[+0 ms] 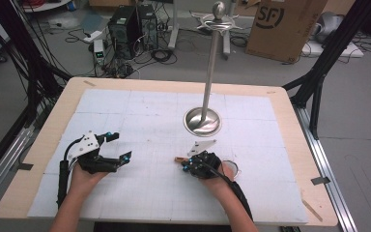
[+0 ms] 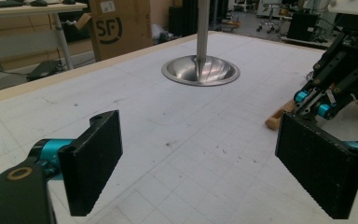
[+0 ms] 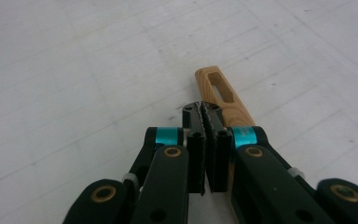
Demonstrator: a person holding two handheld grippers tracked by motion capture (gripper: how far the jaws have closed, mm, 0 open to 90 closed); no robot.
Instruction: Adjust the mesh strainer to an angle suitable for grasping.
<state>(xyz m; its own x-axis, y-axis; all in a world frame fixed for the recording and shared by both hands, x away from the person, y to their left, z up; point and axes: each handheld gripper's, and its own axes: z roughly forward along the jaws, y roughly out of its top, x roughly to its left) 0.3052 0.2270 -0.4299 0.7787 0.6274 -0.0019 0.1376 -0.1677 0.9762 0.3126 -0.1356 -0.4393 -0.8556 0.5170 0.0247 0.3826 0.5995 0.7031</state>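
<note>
While both hands rest low on the mat (image 1: pixel 125 111), left gripper (image 1: pixel 118 147) gaping wide, right gripper (image 3: pixel 207 109) pinched closed, angled down beside wooden handle (image 3: pixel 223 95).

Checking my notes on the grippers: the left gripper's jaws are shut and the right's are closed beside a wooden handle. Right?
Not quite. The left gripper has its jaws wide open, as the left gripper view shows. The right gripper is indeed closed beside the wooden handle.
</note>
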